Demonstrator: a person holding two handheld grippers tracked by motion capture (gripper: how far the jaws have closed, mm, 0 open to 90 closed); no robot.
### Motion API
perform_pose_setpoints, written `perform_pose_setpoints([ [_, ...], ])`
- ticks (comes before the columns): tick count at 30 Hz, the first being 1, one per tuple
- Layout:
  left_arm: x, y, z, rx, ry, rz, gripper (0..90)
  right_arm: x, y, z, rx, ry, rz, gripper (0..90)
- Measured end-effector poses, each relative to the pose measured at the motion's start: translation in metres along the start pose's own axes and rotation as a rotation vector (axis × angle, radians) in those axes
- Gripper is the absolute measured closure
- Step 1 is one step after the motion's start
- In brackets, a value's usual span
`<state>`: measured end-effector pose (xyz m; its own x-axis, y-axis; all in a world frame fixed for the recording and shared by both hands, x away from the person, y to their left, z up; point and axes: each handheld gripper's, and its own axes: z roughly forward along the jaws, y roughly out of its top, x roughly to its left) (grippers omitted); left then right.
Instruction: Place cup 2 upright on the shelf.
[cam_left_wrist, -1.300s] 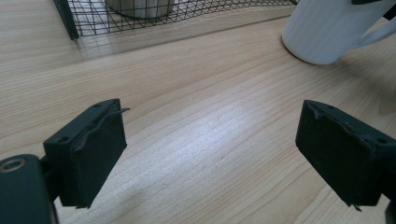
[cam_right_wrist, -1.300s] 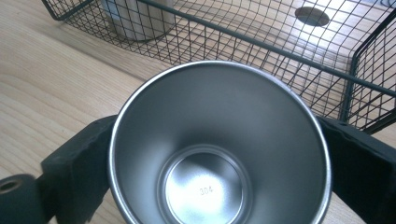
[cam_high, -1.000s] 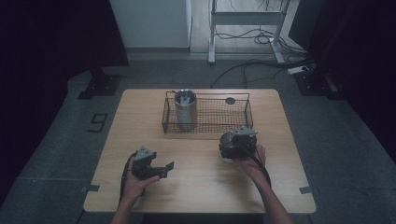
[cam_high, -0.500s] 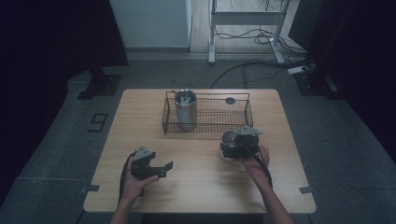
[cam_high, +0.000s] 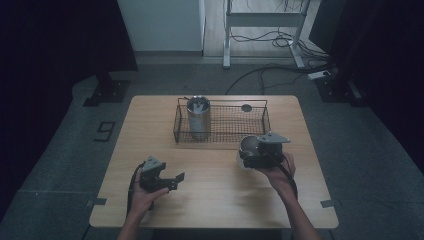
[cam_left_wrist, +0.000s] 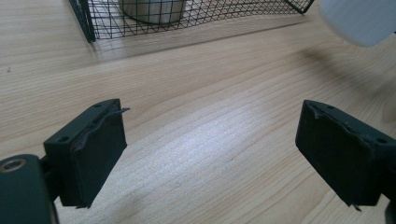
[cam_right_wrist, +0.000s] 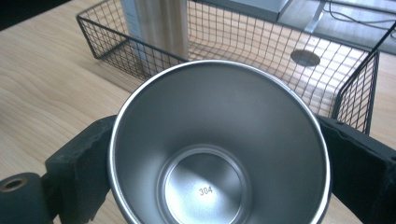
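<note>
My right gripper (cam_high: 248, 153) is shut on a steel cup (cam_high: 248, 145), held just above the table in front of the wire basket (cam_high: 225, 136). In the right gripper view the cup (cam_right_wrist: 219, 140) sits mouth up and empty between the two black jaws, with the basket (cam_right_wrist: 261, 51) right behind it. A second steel cup (cam_high: 198, 117) stands upright in the basket's left end. My left gripper (cam_high: 175, 181) rests low at the front left, open, and its jaws (cam_left_wrist: 210, 154) stand wide apart over bare wood.
A small dark disc (cam_high: 246, 107) lies on the basket floor toward the right. The wooden table (cam_high: 215, 200) has bare room between the two hands. Cables and a metal stand are on the floor beyond the far edge.
My right gripper has risen a little with the steel cup and edged toward the basket. The left gripper has stayed put.
</note>
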<state>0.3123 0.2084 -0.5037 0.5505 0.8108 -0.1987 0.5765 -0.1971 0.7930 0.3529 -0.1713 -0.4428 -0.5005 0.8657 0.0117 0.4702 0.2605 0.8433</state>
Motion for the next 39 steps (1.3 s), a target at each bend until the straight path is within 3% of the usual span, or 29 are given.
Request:
perform_pose_setpoints([
  [18, 0.001, 0.001, -0.002, -0.007, -0.002, -0.010, 8.7, 0.010, 0.030, -0.018, -0.058, 0.021, -0.032, 5.9],
  [39, -0.004, 0.001, -0.001, -0.003, 0.008, 0.004, 9.6, 0.008, 0.056, -0.016, -0.077, 0.017, -0.026, 5.9],
])
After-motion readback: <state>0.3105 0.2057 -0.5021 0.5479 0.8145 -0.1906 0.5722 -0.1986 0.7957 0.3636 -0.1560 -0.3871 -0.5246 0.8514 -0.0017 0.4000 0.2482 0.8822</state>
